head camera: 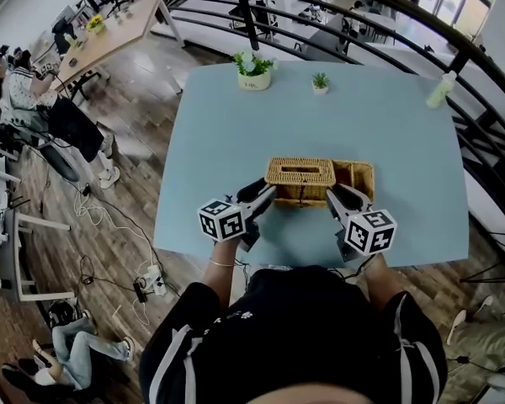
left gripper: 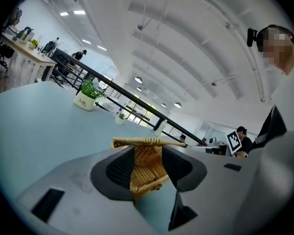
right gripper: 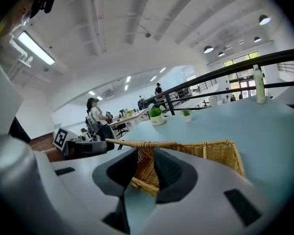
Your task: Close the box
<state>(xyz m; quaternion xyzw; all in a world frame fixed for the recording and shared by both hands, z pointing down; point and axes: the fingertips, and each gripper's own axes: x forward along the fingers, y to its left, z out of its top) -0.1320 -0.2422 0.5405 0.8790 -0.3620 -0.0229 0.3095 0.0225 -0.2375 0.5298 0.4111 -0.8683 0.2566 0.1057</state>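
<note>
A wicker box (head camera: 355,178) stands on the light blue table (head camera: 227,141), near its front edge. Its flat woven lid (head camera: 300,172) lies level over the box's left part, and the right part shows open. My left gripper (head camera: 267,191) is at the box's left front corner, open, with the wicker wall (left gripper: 146,163) showing between its jaws and the lid's edge (left gripper: 147,141) just above. At the right front sits my right gripper (head camera: 337,194), also open, its jaws framing the box's near corner (right gripper: 146,173) under the lid (right gripper: 142,143). Neither gripper presses on anything.
A potted plant in a white pot (head camera: 253,71), a tiny plant (head camera: 320,82) and a pale bottle (head camera: 440,89) stand at the table's far side. A black railing (head camera: 454,53) runs behind it. People sit at desks (head camera: 109,32) to the far left.
</note>
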